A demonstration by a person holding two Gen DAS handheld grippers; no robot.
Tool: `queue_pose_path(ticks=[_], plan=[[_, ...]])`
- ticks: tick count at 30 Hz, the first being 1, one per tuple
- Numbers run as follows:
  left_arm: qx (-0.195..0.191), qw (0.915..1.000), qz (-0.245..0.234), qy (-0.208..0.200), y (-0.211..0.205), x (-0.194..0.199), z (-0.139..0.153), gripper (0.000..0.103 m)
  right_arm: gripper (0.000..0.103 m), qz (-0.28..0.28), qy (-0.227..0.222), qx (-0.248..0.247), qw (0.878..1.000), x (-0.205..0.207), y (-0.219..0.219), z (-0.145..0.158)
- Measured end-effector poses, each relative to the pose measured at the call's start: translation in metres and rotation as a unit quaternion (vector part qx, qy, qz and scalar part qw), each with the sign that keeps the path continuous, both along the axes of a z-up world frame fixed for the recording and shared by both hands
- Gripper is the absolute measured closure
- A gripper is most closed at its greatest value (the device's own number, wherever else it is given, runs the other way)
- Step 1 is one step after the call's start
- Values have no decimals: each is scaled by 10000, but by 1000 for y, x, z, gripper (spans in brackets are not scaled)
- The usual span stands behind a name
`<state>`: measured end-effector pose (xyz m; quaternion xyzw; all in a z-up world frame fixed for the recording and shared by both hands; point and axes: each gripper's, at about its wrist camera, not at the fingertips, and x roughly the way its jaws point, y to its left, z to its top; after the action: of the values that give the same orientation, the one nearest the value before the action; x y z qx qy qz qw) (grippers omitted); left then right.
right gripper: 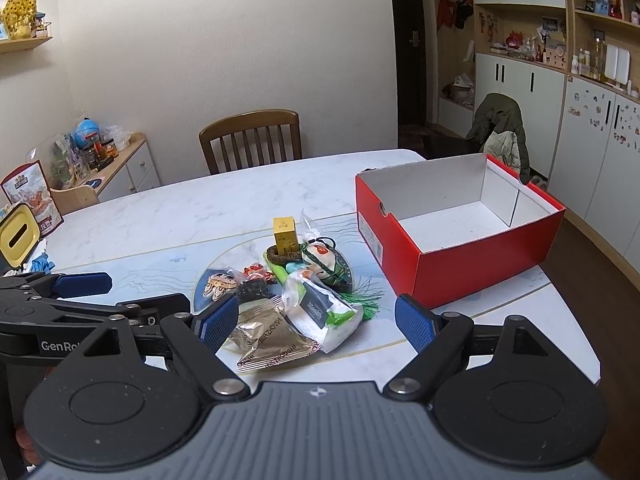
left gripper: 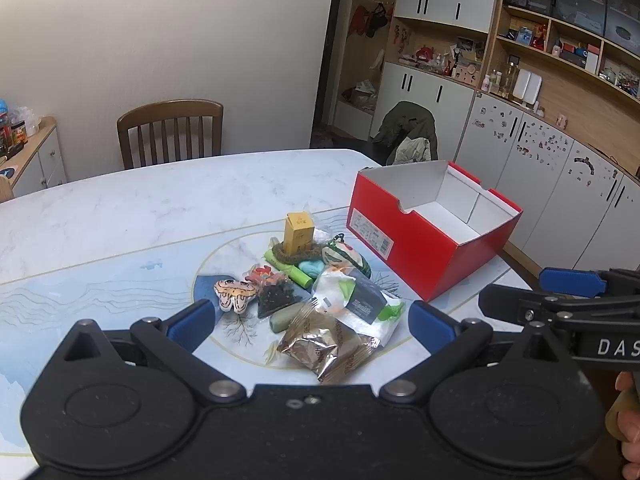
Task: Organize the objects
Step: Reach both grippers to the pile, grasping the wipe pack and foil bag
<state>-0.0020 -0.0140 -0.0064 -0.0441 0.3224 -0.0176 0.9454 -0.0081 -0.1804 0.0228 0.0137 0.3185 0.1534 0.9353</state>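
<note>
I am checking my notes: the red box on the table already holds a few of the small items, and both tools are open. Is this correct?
Not quite. The red box holds nothing: the right wrist view shows its bare white floor. The small items lie piled on the table beside it. Both tools, left and right, are open.

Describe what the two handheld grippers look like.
Both grippers are matte black linkage frames with silver pivot pins and blue ribbed finger pads. The left gripper has a smooth black body, the right gripper a ridged grey one. White lettering marks their sides.
</note>
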Motion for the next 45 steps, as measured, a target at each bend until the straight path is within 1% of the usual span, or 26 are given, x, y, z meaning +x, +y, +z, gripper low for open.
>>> queue_pose_path(ticks=[1,7,11,14,17,20,22,25,28,29,31,33,34,36,37,38,40,41,44,45], plan=[[-18,10000,-21,15,7,7,-4,0,17,13,-5,-11,10000,1,1,0],[-24,10000,-45,52,8,8,-5,0,17,57,-4,-54,10000,6,4,0],[-75,9998,-69,184,12,13,-10,0,17,94,47,-66,9999,11,5,-3],[-151,9992,-136,340,14,21,-18,0,17,160,203,18,9997,22,2,-10],[-185,9983,-169,522,17,33,-29,1,17,240,297,-74,9992,35,2,-21],[-365,9961,-125,799,23,44,-44,1,17,378,389,-259,9982,50,5,-35],[-440,9945,-99,948,25,54,-56,1,17,459,519,-295,9972,63,6,-47],[-388,9938,-148,1029,26,67,-74,3,17,432,736,-307,9959,84,7,-63],[-240,9937,-265,1061,21,77,-90,5,17,416,936,-364,9941,104,9,-79],[-263,9929,-274,1130,20,80,-94,6,18,434,968,-388,9936,110,11,-83],[-467,9908,-243,1249,19,86,-101,9,18,482,984,-465,9929,120,16,-92],[-550,9901,-263,1265,16,90,-104,9,18,586,1028,-534,9915,130,22,-98],[-538,9902,-305,1256,14,92,-106,10,22,652,1057,-570,9906,134,24,-102],[-510,9899,-405,1262,9,96,-110,14,25,731,1132,-657,9887,142,29,-108],[-496,9894,-445,1291,7,98,-112,15,28,752,1168,-678,9880,145,30,-111],[-474,9889,-462,1327,6,100,-115,18,30,765,1206,-695,9873,149,32,-113],[-449,9885,-457,1373,4,104,-120,19,38,829,1301,-698,9856,154,34,-119],[-455,9881,-452,1395,4,106,-122,22,39,852,1338,-713,9848,156,35,-121],[-528,9878,-425,1403,5,107,-124,29,50,900,1355,-804,9834,159,39,-125],[-567,9875,-411,1411,6,107,-124,32,56,906,1362,-811,9832,159,39,-126]])
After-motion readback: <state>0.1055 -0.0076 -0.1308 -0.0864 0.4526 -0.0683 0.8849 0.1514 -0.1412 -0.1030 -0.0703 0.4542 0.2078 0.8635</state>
